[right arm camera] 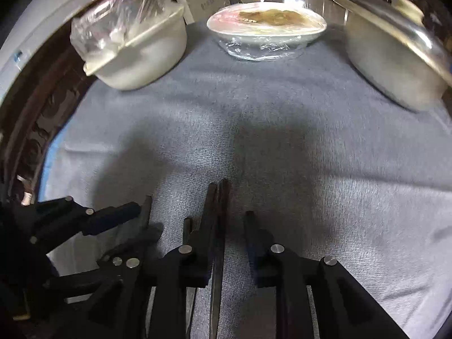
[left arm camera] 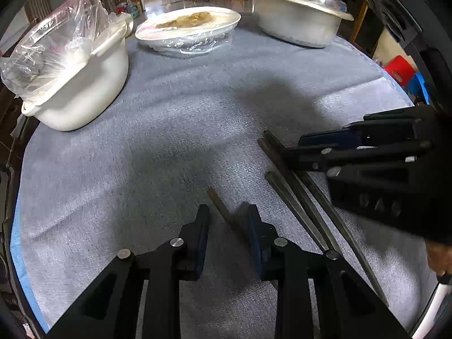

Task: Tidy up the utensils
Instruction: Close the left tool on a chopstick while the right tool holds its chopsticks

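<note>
A single brown chopstick (left arm camera: 226, 212) lies on the grey cloth between the fingers of my left gripper (left arm camera: 227, 214), close to the right pad; the jaws stand apart and neither pad presses it. To the right lies a bunch of dark chopsticks (left arm camera: 296, 197), with my right gripper (left arm camera: 293, 148) over their far ends. In the right wrist view two dark chopsticks (right arm camera: 220, 206) lie side by side between the fingers of my right gripper (right arm camera: 219, 220), near the left finger, with a gap to the right pad. My left gripper (right arm camera: 144, 220) shows at lower left.
On the round table's grey cloth (left arm camera: 169, 141) stand a white tub (left arm camera: 84, 84) with a clear plastic bag at the back left, a film-wrapped plate of food (left arm camera: 189, 25) at the back middle and a lidded metal pot (left arm camera: 296, 19) at the back right. A red stool (left arm camera: 399, 69) stands beyond the table's right edge.
</note>
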Action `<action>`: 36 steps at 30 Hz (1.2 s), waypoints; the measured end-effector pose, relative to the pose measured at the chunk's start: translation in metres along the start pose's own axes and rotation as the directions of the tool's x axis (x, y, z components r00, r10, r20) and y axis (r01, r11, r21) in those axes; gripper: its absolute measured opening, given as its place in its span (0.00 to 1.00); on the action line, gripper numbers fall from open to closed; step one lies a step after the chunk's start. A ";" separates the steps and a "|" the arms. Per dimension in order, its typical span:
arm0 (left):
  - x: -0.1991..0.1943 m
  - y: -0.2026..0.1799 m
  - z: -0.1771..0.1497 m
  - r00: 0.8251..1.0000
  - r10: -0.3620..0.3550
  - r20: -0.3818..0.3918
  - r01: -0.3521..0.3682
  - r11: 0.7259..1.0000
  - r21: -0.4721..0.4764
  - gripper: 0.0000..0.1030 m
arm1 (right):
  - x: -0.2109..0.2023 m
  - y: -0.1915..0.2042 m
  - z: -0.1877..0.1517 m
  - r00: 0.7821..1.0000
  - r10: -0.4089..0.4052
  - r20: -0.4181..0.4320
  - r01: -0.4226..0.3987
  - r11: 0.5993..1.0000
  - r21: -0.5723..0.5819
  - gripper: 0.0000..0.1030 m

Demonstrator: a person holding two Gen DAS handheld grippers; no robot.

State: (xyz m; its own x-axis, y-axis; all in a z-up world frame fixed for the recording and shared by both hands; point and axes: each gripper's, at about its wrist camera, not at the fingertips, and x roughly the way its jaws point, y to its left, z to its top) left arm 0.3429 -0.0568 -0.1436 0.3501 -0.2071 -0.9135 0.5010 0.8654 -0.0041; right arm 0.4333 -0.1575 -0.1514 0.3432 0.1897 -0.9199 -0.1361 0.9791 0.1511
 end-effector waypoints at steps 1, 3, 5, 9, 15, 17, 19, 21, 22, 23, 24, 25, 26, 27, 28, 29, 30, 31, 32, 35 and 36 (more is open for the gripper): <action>0.000 0.001 0.001 1.000 0.008 -0.001 -0.008 1.000 -0.001 0.29 | 0.001 0.004 0.001 1.000 -0.024 0.001 0.024 0.999 -0.022 0.23; 0.002 0.004 0.003 1.000 0.011 0.006 -0.011 1.000 -0.006 0.30 | 0.003 0.009 0.001 0.998 -0.059 0.004 0.059 0.997 -0.056 0.22; 0.002 0.005 0.004 1.000 0.010 0.010 -0.009 1.000 -0.018 0.29 | 0.004 0.009 0.001 0.996 -0.083 0.010 0.084 0.995 -0.056 0.13; 0.000 -0.003 -0.002 1.000 0.010 0.027 -0.011 1.000 0.024 0.15 | -0.002 -0.017 -0.001 0.999 -0.037 -0.001 0.037 0.999 0.015 0.08; -0.001 0.001 -0.006 0.999 -0.034 0.012 0.033 0.999 0.038 0.13 | -0.006 -0.043 -0.001 0.998 -0.016 -0.054 0.022 0.995 0.095 0.09; -0.001 0.004 -0.003 0.998 -0.058 -0.010 0.059 0.998 0.024 0.16 | -0.005 -0.040 0.002 0.998 -0.020 -0.061 0.027 0.994 0.107 0.12; 0.001 0.008 0.002 0.998 -0.064 -0.023 0.065 0.998 0.007 0.27 | -0.003 -0.034 0.006 0.998 -0.028 -0.054 0.033 0.996 0.084 0.19; 0.002 0.007 0.004 0.998 -0.056 -0.019 0.056 0.998 0.004 0.28 | -0.002 -0.026 0.006 0.997 -0.066 -0.044 0.068 0.997 0.042 0.19; 0.003 0.007 0.006 0.999 -0.046 -0.019 0.046 0.999 0.004 0.28 | -0.002 -0.023 0.006 0.996 -0.078 -0.038 0.079 0.996 0.030 0.16; 0.003 0.006 0.006 0.999 -0.040 -0.019 0.040 0.999 -0.003 0.27 | -0.002 -0.024 0.006 0.995 -0.093 -0.033 0.094 0.995 0.029 0.07; 0.003 0.006 0.007 1.000 -0.024 -0.017 0.024 1.000 -0.018 0.18 | -0.003 -0.025 0.005 0.996 -0.089 -0.027 0.089 0.995 0.032 0.07; 0.004 0.006 0.008 1.000 -0.010 -0.014 0.010 1.000 -0.024 0.12 | -0.004 -0.029 0.004 0.997 -0.071 -0.019 0.072 0.996 0.049 0.07; 0.003 0.008 0.008 1.000 -0.014 -0.012 0.013 0.999 -0.038 0.11 | -0.007 -0.032 0.001 0.998 -0.059 -0.014 0.060 0.996 0.066 0.07; 0.002 0.009 0.006 1.000 -0.017 -0.011 0.016 0.998 -0.053 0.09 | -0.010 -0.037 -0.003 0.999 -0.044 -0.006 0.045 0.995 0.084 0.06; 0.001 0.010 0.005 1.000 -0.014 -0.009 0.013 0.998 -0.066 0.08 | -0.014 -0.041 -0.006 0.999 -0.032 0.004 0.031 0.995 0.098 0.06; -0.002 0.011 -0.001 1.000 -0.011 -0.005 0.010 0.997 -0.078 0.06 | -0.019 -0.046 -0.011 1.000 -0.009 0.024 0.007 0.994 0.113 0.06; -0.005 0.011 -0.006 1.000 -0.005 0.001 0.005 0.996 -0.087 0.05 | -0.027 -0.050 -0.017 0.999 0.008 0.042 -0.013 0.992 0.123 0.06; -0.010 0.012 -0.011 1.000 0.007 0.015 -0.006 0.995 -0.101 0.05 | -0.035 -0.054 -0.022 0.998 0.022 0.066 -0.031 0.991 0.133 0.06; -0.015 0.013 -0.014 1.000 0.009 0.030 -0.005 0.993 -0.115 0.05 | -0.046 -0.058 -0.028 0.995 0.036 0.097 -0.049 0.988 0.144 0.06; -0.042 0.014 -0.030 0.996 0.005 0.092 0.011 0.986 -0.165 0.05 | -0.079 -0.072 -0.045 0.982 0.049 0.181 -0.081 0.982 0.171 0.06; -0.052 0.013 -0.035 0.994 0.012 0.111 0.007 0.985 -0.171 0.05 | -0.092 -0.076 -0.055 0.976 0.053 0.211 -0.091 0.980 0.178 0.06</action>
State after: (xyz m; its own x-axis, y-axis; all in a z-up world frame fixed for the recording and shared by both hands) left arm 0.3034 -0.0186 -0.1101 0.4417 -0.2455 -0.8629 0.3604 0.9294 -0.0800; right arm 0.3612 -0.2533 -0.0980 0.5242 0.2522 -0.8134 0.0004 0.9551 0.2963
